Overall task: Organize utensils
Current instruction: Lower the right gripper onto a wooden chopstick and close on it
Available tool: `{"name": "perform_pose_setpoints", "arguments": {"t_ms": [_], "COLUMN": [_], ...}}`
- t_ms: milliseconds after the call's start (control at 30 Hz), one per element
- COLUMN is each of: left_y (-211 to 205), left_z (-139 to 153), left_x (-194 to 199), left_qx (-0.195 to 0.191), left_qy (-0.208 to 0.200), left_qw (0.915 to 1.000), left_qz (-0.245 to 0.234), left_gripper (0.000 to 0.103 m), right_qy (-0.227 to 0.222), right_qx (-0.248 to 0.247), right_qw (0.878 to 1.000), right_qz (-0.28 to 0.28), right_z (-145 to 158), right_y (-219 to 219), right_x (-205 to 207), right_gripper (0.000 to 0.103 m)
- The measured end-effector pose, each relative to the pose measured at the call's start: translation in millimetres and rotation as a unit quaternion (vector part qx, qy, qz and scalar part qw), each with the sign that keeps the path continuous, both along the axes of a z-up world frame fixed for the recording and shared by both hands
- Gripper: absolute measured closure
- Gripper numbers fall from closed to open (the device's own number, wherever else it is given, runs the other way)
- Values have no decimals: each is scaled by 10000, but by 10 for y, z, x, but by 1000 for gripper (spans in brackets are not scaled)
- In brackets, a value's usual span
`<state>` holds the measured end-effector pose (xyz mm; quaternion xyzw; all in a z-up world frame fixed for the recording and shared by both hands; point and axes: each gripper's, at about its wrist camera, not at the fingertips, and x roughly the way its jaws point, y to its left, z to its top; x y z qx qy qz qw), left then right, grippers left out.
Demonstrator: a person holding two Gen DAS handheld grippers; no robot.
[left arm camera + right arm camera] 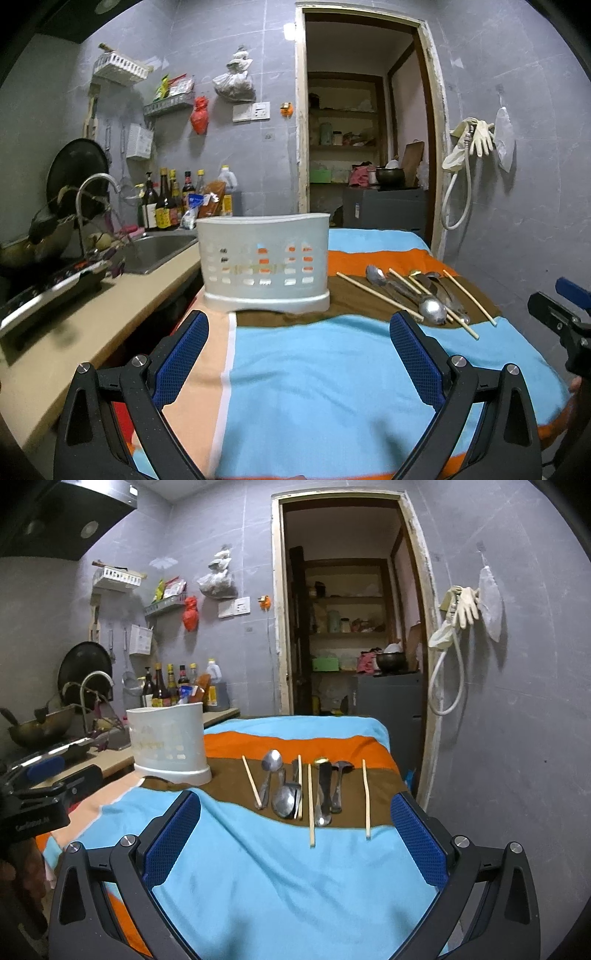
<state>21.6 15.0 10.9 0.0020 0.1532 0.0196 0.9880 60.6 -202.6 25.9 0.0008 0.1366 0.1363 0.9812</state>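
While both grippers hover over the blue, orange and brown striped cloth point(258, 886), neither one has hold of anything. The left gripper point(299, 328) has its blue-padded jaws spread wide, with only bare cloth between them, and it faces the white perforated plastic utensil caddy point(264, 262), which stands upright near the cloth's left edge beside the beige counter point(74, 332). The right gripper point(295, 808) is equally wide open and empty, its jaws apart above the blue stripe. Just ahead of it, on the brown stripe, lie the utensils: several pale wooden chopsticks point(311, 805) and a cluster of metal spoons point(284, 797), some overlapping, well to the right of the caddy.
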Motion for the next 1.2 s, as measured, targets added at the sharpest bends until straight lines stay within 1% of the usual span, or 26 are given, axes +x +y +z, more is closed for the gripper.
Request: {"name": "perform_pose_setpoints", "arguments": {"t_ms": [133,267,333,400,533,667,700,733,767,800,833,867,900,933,967,1000,1033,1067,1133,1200], "left_y": [16,-10,-32,-58,-135,-295,-333,-387,-431,-468,-508,-526,-545,-558,-560,-559,-561,-556,-557,-556], "left_z": [133,243,275,296,312,290,282,273,253,230,200,174,138,95,50,4,-29,-68,-128,-186], "left_x": [196,468,600,764,1041,1292,1343,1410,1483,1541,1626,1695,1775,1824,1899,1969,2008,2070,2164,2253], "left_qx": [3,-2,-41,-166,-381,-411,-398,-371,-335,-302,-275,-267,-278,-284,-319,-350,-363,-369,-384,-427], "left_qy": [-81,40,161,340,644,821,874,943,1042,1127,1271,1372,1516,1590,1733,1872,1950,2067,2249,2417], "left_qw": [9997,9986,9974,9947,9891,9849,9842,9836,9827,9816,9794,9777,9750,9735,9707,9679,9662,9637,9599,9561], "left_qz": [-210,-532,-696,-953,-1267,-1470,-1488,-1493,-1497,-1512,-1545,-1570,-1600,-1618,-1634,-1642,-1650,-1649,-1628,-1601], "left_gripper": [7,7,7,7,7,8,9,13,20,25,33,41,44,51,56,58,62,65,68,70], "right_qy": [-84,-2,23,61,181,490,649,775,857,1003,1161,1307,1447,1573,1683,1784,1889,1955,2186,2448], "right_qx": [-165,-240,-255,-284,-261,-78,-11,30,57,84,96,101,100,84,44,-14,-72,-100,-120,-139], "right_qw": [9998,9995,9995,9995,9995,9987,9979,9969,9963,9948,9931,9912,9892,9873,9855,9837,9817,9804,9754,9690], "right_qz": [93,213,196,131,49,63,75,85,100,128,137,159,191,215,221,222,225,228,265,318], "right_z": [165,320,375,430,439,410,388,372,348,320,283,242,198,156,110,64,17,-25,-119,-224], "right_y": [-71,-157,-204,-262,-364,-480,-518,-552,-567,-592,-613,-625,-635,-636,-635,-627,-617,-604,-594,-584], "right_x": [201,469,598,757,1015,1320,1429,1519,1569,1659,1749,1820,1891,1947,2001,2053,2095,2115,2210,2311], "right_gripper": [0,0,0,0,0,0,1,4,7,13,19,22,28,34,37,45,48,50,57,61]}}
